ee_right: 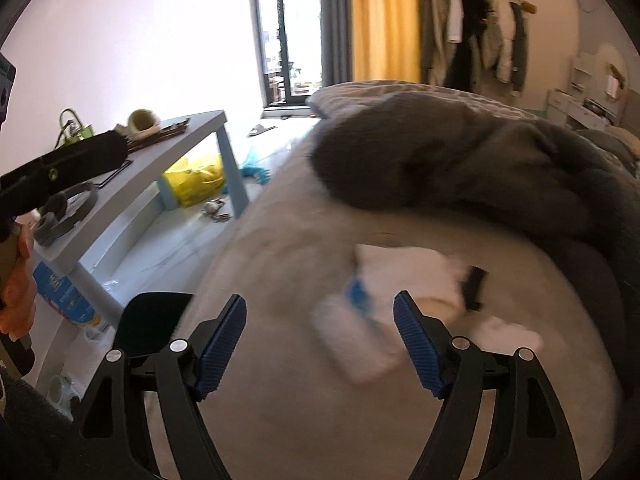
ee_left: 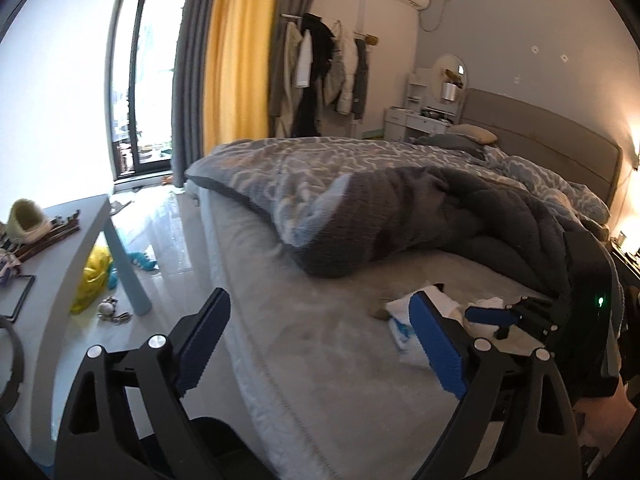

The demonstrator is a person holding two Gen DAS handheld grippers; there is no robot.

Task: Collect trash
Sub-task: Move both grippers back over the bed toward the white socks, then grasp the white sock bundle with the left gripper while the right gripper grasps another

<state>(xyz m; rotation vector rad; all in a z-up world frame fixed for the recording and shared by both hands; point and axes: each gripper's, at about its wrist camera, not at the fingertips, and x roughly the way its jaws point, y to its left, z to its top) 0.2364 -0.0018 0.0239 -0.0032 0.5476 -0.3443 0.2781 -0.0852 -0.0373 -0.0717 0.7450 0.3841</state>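
White crumpled paper trash with a blue bit (ee_left: 404, 320) lies on the grey bed sheet (ee_left: 320, 340); in the blurred right wrist view it shows as a white pile (ee_right: 360, 332) just ahead of the fingers. My left gripper (ee_left: 320, 332) is open and empty above the bed's edge, the trash beside its right finger. My right gripper (ee_right: 320, 340) is open and empty, close over the trash; it also shows at the right of the left wrist view (ee_left: 492, 316). A small black object (ee_right: 474, 286) lies by the paper.
A rumpled grey quilt (ee_left: 400, 216) covers the bed's far half. A low grey table (ee_left: 72, 264) with clutter stands left, a yellow bag (ee_left: 92, 280) and toys on the floor under it. Headphones (ee_right: 64, 212) lie on the table.
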